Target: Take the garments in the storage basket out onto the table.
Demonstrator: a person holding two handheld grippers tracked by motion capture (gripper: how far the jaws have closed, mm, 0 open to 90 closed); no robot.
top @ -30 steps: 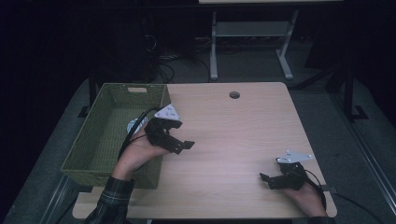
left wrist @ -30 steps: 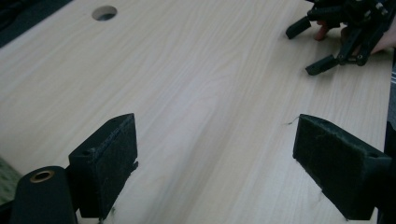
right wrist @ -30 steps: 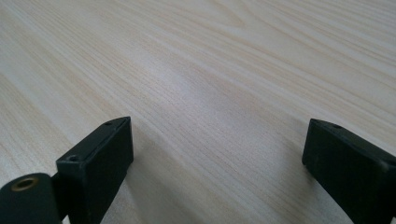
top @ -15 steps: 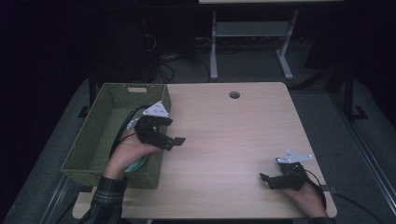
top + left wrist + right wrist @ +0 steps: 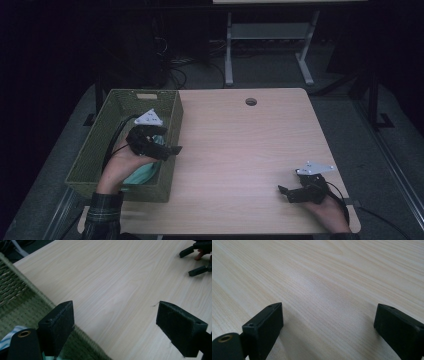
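Green basket (image 5: 95, 150) holding pale cloth (image 5: 142, 172), left claw (image 5: 167, 149) over rim, bare table (image 5: 240, 150)

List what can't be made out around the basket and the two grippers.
- Light teal cloth in the green basket: high view, mostly covered by the left hand and left gripper; its shape is unclear.
- Same cloth, left gripper view: cut off by the bottom edge and the near jaw.
- Right gripper: high view, too small and dark to judge its jaw gap.
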